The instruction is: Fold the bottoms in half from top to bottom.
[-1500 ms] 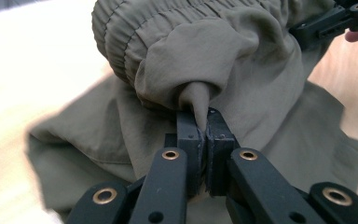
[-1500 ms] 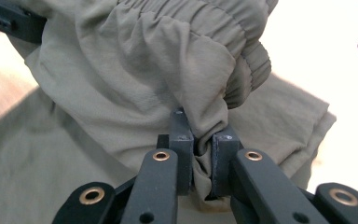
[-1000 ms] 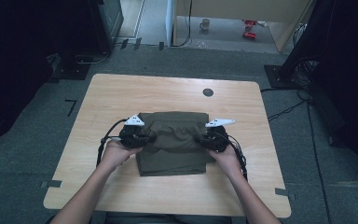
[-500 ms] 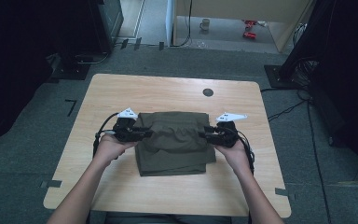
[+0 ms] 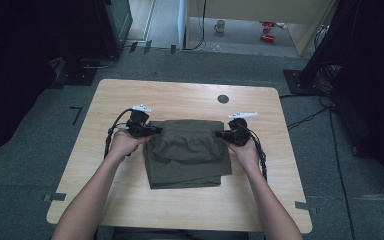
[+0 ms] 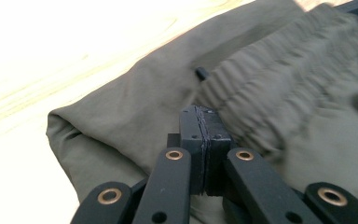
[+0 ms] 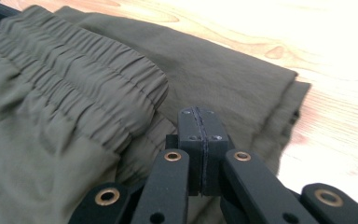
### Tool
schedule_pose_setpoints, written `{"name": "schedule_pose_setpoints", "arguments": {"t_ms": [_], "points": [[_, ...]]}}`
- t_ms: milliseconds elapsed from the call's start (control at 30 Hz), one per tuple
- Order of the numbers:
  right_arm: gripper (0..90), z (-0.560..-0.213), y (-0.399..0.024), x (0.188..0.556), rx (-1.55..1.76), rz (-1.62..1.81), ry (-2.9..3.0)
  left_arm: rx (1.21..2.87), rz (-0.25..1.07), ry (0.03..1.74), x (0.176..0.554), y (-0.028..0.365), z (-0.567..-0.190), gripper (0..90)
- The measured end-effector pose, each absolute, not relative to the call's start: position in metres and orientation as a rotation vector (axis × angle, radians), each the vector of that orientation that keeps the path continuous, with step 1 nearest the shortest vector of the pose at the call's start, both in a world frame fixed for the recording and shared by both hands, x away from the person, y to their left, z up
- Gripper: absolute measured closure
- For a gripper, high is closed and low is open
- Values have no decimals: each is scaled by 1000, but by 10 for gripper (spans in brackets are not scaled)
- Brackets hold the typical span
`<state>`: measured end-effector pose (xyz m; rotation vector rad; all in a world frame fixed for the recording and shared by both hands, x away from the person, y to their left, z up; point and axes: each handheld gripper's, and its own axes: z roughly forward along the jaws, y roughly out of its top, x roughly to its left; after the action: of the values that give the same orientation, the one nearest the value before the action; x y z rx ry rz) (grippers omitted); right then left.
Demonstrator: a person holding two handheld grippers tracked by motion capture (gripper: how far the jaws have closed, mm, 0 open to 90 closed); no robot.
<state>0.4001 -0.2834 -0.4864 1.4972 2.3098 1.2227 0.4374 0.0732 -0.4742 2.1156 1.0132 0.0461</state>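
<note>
An olive-green folded garment [image 5: 187, 155] with an elastic waistband lies in the middle of the wooden table [image 5: 180, 95]. My left gripper [image 5: 155, 130] lies level at the garment's left edge and points right. My right gripper [image 5: 219, 134] lies at its right edge and points left. Both sets of jaws have just been closing and now meet. In the left gripper view the pads of the left gripper [image 6: 204, 123] touch each other above the garment [image 6: 284, 93], with no cloth between them. In the right gripper view the right gripper [image 7: 199, 122] is likewise pad to pad over the garment [image 7: 74, 70].
A small black round mark [image 5: 223, 99] sits on the table behind the garment. Dark equipment stands [image 5: 325, 65] flank the table on the floor. A mug [image 5: 220, 25] and red items [image 5: 266, 30] lie on the floor far behind.
Both hands have moved outward, from on top of the bunched upper fold to the garment's side edges. The upper fold now lies wider and flatter.
</note>
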Motion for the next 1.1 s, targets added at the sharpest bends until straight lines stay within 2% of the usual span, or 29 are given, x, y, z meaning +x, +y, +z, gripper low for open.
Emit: {"name": "schedule_pose_setpoints", "arguments": {"t_ms": [333, 567, 633, 1100], "points": [[898, -507, -271, 416, 1530, 1162, 2367, 2129, 1, 1044, 448, 66, -498, 900], [895, -511, -268, 419, 1552, 1255, 2371, 2114, 25, 1006, 442, 60, -493, 883], [887, -507, -267, 416, 1521, 1271, 2381, 2079, 27, 996, 438, 63, -488, 819], [853, -486, -271, 377, 1400, 1394, 2397, 2073, 17, 853, 393, 68, -470, 768]]}}
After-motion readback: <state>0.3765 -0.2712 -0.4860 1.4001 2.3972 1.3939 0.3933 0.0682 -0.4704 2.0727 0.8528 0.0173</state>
